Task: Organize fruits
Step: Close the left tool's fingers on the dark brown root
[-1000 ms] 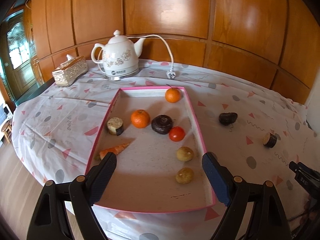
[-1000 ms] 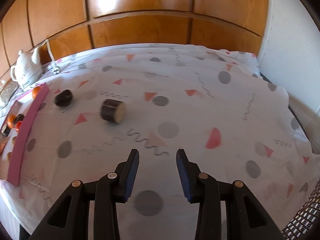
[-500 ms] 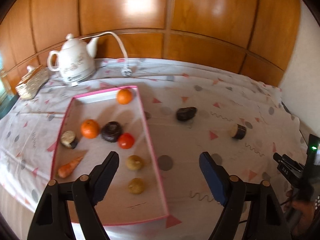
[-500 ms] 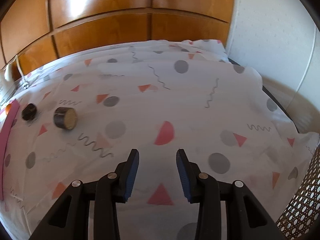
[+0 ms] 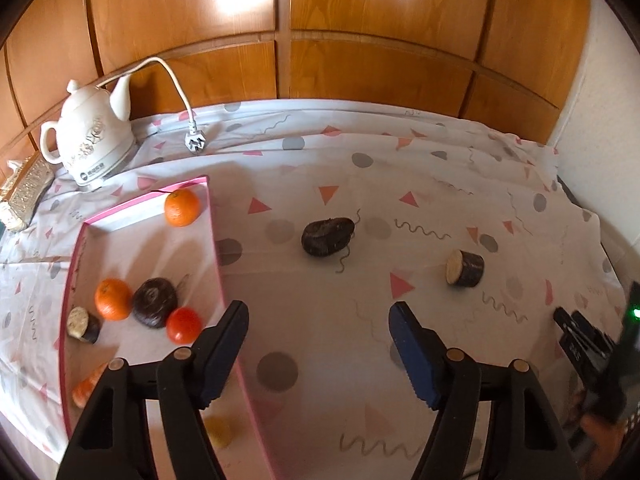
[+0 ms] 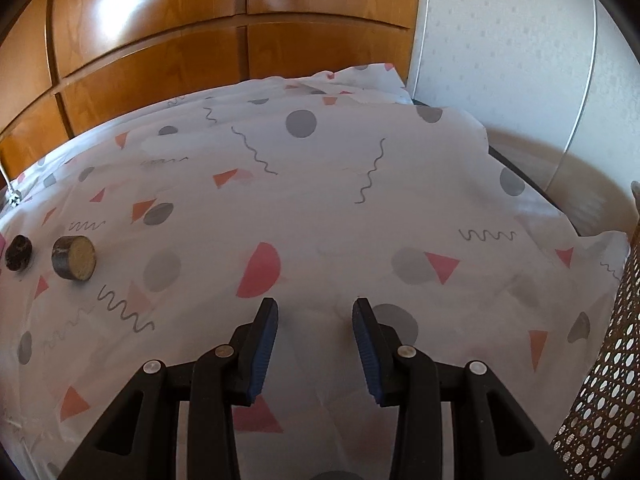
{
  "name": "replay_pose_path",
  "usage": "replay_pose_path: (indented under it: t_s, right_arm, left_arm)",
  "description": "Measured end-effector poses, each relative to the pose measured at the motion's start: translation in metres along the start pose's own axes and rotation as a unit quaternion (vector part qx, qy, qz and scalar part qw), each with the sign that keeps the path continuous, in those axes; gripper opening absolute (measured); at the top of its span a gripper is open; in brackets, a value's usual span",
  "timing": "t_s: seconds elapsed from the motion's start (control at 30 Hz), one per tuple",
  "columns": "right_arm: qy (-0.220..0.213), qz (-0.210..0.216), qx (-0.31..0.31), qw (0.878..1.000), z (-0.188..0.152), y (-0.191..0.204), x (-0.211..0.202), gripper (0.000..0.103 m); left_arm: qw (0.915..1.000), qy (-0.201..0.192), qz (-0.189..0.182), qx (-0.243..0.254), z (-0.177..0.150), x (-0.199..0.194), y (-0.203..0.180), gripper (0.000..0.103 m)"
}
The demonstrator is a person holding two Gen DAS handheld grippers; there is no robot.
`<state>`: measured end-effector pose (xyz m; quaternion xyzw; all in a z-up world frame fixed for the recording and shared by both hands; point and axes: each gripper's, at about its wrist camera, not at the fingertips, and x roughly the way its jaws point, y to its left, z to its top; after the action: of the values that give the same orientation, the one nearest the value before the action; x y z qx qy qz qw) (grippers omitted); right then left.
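A pink-rimmed tray (image 5: 214,240) lies at the left and holds two oranges (image 5: 182,207), a red tomato (image 5: 183,325), a dark round fruit (image 5: 154,307), a cut dark piece (image 5: 82,324) and a carrot (image 5: 86,385). A dark lumpy fruit (image 5: 328,236) and a cut dark cylinder (image 5: 464,268) lie on the cloth right of the tray; both show at the far left of the right wrist view, the cylinder (image 6: 74,258) and the dark fruit (image 6: 18,252). My left gripper (image 5: 318,354) is open and empty, above the cloth by the tray's right rim. My right gripper (image 6: 314,348) is open and empty over bare cloth.
A white teapot (image 5: 94,140) with a cord and plug (image 5: 195,142) stands behind the tray, and a patterned box (image 5: 24,188) lies at far left. Wood panelling backs the table. The table's right edge (image 6: 520,176) and a perforated basket (image 6: 600,380) lie to the right.
Both grippers have swung to the right. The tray has slid to the left of the left wrist view, and the two loose pieces have slid to the left edge of the right wrist view.
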<state>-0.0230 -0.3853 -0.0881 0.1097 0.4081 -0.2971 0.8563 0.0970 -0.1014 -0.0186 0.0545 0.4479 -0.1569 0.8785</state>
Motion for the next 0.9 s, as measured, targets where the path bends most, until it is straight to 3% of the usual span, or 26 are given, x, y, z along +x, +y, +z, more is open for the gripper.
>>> replay_pose_path:
  t_s: [0.33, 0.7, 0.77, 0.8, 0.9]
  right_arm:
    - [-0.001, 0.007, 0.010, 1.000, 0.001, -0.001, 0.002, 0.040]
    - [0.001, 0.017, 0.009, 1.000, 0.002, 0.000, 0.004, 0.052]
    - [0.001, 0.017, 0.010, 1.000, 0.002, 0.000, 0.004, 0.052]
    - [0.001, 0.017, 0.011, 1.000, 0.002, 0.000, 0.004, 0.053]
    - [0.000, 0.016, 0.011, 1.000, 0.001, 0.001, 0.004, 0.053]
  left_arm:
    - [0.9993, 0.025, 0.022, 0.017, 0.031, 0.055, -0.011, 0.073]
    - [0.9977, 0.034, 0.042, 0.041, 0.049, 0.098, -0.018, 0.072]
    - [0.9970, 0.040, 0.046, 0.047, 0.052, 0.107, -0.018, 0.062]
    - [0.9967, 0.045, 0.046, 0.049, 0.053, 0.112, -0.018, 0.047]
    - [0.9975, 0.039, 0.035, 0.047, 0.052, 0.116, -0.018, 0.044]
